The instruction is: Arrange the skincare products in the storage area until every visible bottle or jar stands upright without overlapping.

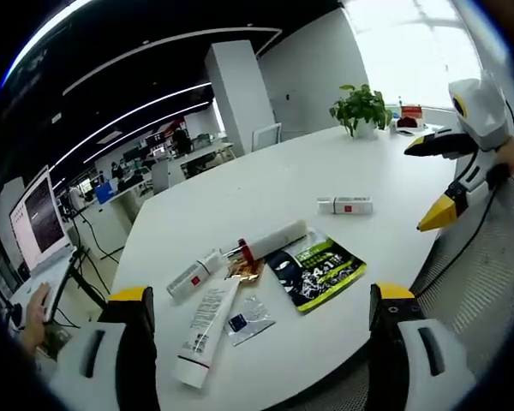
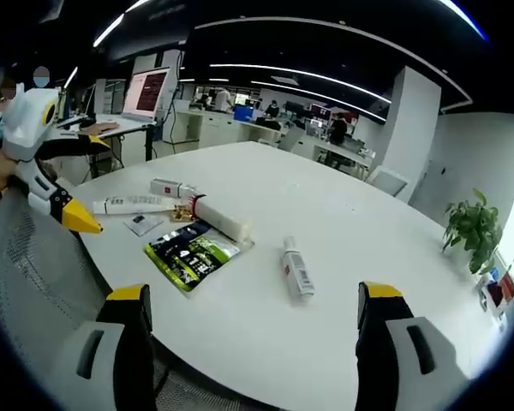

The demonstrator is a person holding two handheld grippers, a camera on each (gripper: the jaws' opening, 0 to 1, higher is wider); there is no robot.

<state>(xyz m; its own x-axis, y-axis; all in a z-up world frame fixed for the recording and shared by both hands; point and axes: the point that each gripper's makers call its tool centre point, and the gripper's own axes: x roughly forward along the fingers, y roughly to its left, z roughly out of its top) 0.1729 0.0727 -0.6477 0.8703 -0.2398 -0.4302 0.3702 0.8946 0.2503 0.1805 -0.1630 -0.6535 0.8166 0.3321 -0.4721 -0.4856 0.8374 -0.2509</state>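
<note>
Holding both grippers above the near edge of the white table (image 1: 265,180), you are not touching any product yet. The left gripper (image 1: 261,338) is spread wide with nothing between its jaws, and the right gripper (image 2: 250,338) is also released and empty; in the left gripper view it is appearing at 2 o'clock.

All products are lying flat. In the left gripper view the long tube (image 1: 207,330) is resting at 7 o'clock of the group, the small bottle (image 1: 193,276) at 9 o'clock, the cream cylinder (image 1: 270,242) with a red band in the middle, and the green packet (image 1: 315,271) at 4 o'clock, just beside the cylinder. A clear sachet (image 1: 248,321) is lying near the tube. The lone bottle (image 1: 346,205) is lying well apart at 1 o'clock; in the right gripper view this bottle (image 2: 296,269) is closest to your right jaws.

I judge these risks. The cylinder and bottles are round, so a push from one jaw is likely rolling them away, maybe toward the edge. The tube is soft and narrow at the cap, so it is probably falling again when you stand it. The cylinder seems to be touching the packet, so lifting it may drag the packet. Your two grippers may also be colliding over the crowded group.
</note>
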